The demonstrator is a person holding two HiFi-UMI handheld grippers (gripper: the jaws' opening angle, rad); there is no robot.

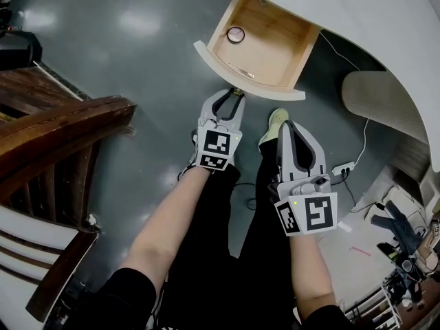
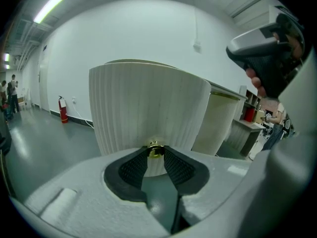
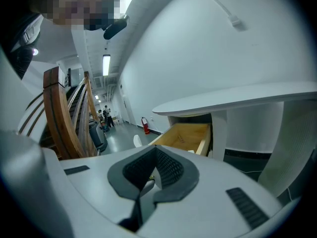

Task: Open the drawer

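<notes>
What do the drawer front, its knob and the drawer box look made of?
Drawer front: white, matte, vertically fluted; looks like painted wood or MDF, can't tell which.
Knob: small, shiny gold; likely brass or brass-plated metal.
Drawer box: pale wood with visible grain, satin look; probably plywood or solid wood, unpainted.

Lobby: curved reception desk (image 1: 357, 19), wooden staircase (image 3: 64, 113)
</notes>
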